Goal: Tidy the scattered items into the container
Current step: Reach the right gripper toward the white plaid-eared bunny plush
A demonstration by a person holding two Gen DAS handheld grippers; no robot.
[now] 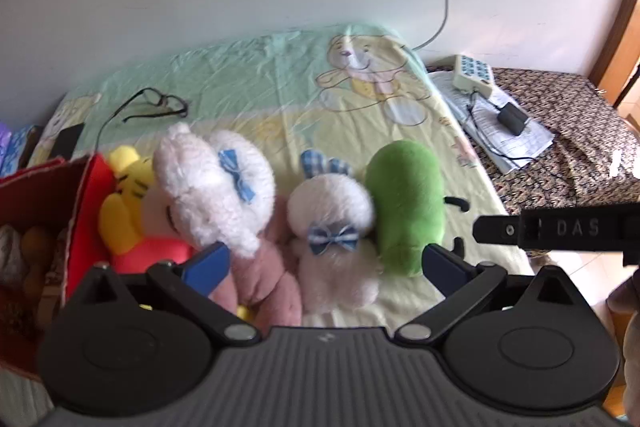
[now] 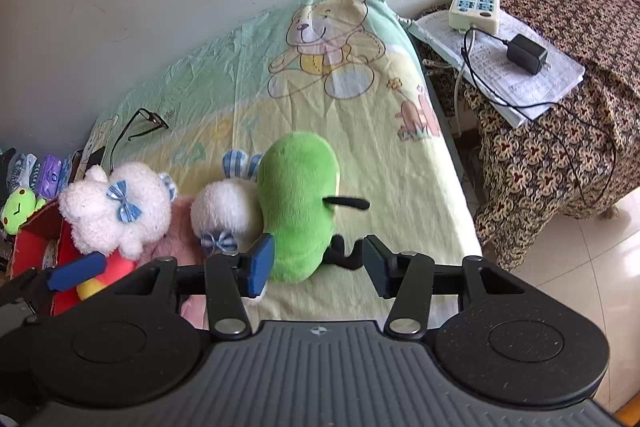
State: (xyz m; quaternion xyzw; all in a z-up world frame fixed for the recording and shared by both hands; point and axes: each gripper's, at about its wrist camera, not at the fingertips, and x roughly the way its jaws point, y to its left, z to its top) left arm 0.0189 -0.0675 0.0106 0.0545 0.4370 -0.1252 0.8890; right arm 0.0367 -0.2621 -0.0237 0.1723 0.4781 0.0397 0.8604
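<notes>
Both grippers' blue fingers (image 1: 206, 267) stand spread, empty, above white bunny (image 1: 332, 227) and green plush (image 2: 298, 203).

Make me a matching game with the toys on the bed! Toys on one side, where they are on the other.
Toys:
1. green plush
2. white bunny
3. yellow tiger
4. glasses

Places:
A. leaning against the red box
B. alone, far back on the sheet
C. rightmost of the row, at the right hand-held gripper
D. squeezed between the green plush and the white bear

Pairs: 1-C, 2-D, 3-A, 4-B
</notes>
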